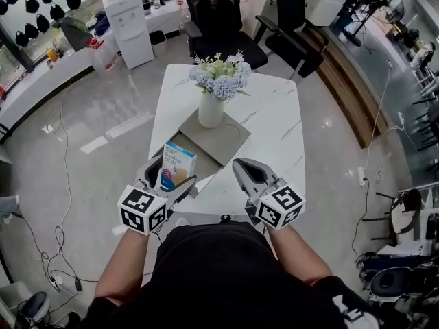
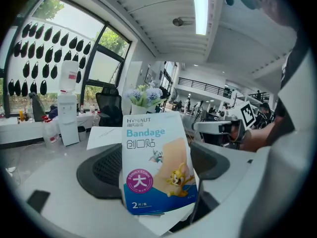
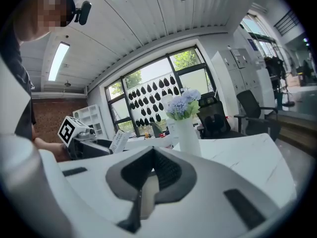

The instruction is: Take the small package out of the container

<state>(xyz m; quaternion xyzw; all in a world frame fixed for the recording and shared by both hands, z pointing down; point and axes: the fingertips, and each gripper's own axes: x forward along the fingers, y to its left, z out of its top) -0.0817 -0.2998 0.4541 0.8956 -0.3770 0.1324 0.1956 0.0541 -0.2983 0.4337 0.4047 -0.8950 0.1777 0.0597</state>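
Note:
The small package is a white and blue box of bandages with a cartoon print. My left gripper is shut on it and holds it upright above the table's near left edge. Its pads press the box from both sides. The box also shows edge-on in the right gripper view. The grey square container lies flat on the white marble table, just beyond the package. My right gripper hovers over the near right of the table, jaws shut with nothing between them.
A white vase of pale blue flowers stands on the far part of the grey container. Black office chairs stand behind the table. A water dispenser is at the back left, and cables run over the floor.

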